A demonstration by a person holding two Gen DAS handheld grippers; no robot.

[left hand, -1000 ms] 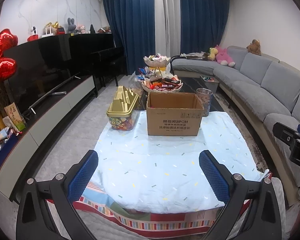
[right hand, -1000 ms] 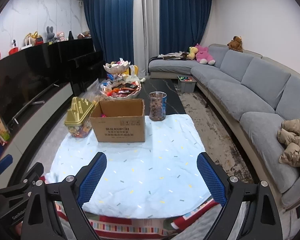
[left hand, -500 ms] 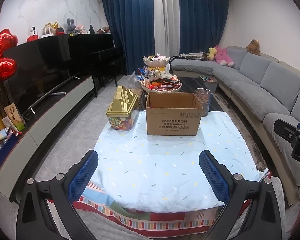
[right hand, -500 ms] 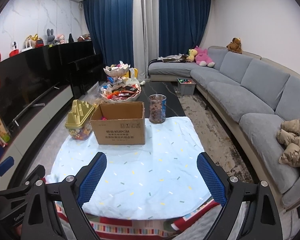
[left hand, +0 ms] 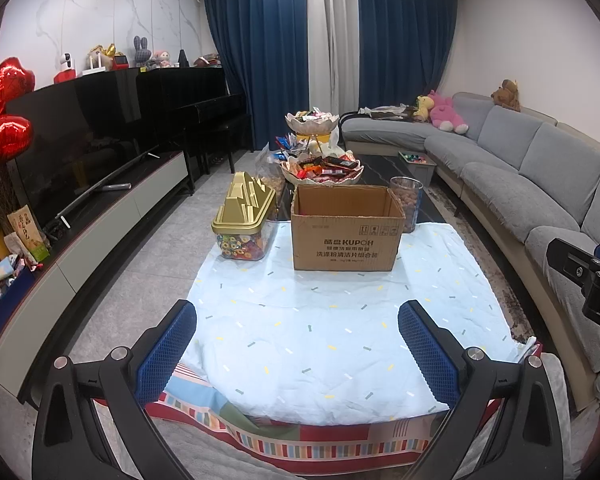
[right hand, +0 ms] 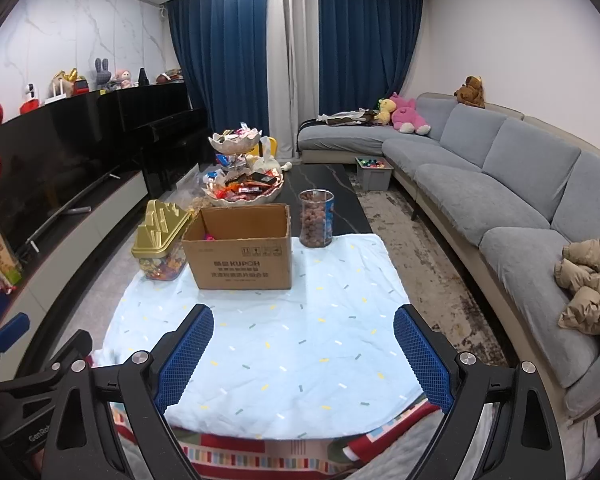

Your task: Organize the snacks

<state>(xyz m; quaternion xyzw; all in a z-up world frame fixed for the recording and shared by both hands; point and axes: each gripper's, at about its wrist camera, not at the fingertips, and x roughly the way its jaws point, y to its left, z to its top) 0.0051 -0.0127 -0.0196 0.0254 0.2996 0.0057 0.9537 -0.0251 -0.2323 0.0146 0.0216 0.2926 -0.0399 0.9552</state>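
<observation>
Left gripper [left hand: 298, 338]: hovering above the near edge of the table with its jaws spread wide; nothing is sitting between the blue pads [left hand: 168, 354].
Right gripper [right hand: 304, 346]: likewise hanging over the near edge, jaws spread wide and holding nothing; its black frame is also showing at the right margin of the left wrist view.
Table covering: a pale blue cloth [left hand: 340, 320] with small coloured dashes is lying over a striped cloth [left hand: 340, 440] whose border is showing along the near edge.
Cardboard box [left hand: 346, 228]: standing upright and open-topped on the far part of the blue cloth, well apart from both grippers; something pink is showing inside in the right wrist view.
Candy tub [left hand: 242, 220]: a clear container with a gold lid, standing just beside the box on its left and showing coloured sweets.
Clear jar [right hand: 316, 218]: standing behind the box's right corner, at the far edge of the blue cloth, holding brown round snacks.
Tiered snack bowls [left hand: 322, 168]: standing beyond the box on the dark tabletop, piled with wrapped snacks.
Surroundings: a grey sofa [right hand: 500, 184] is running along the right; a television [left hand: 80, 140] is standing on the left.
</observation>
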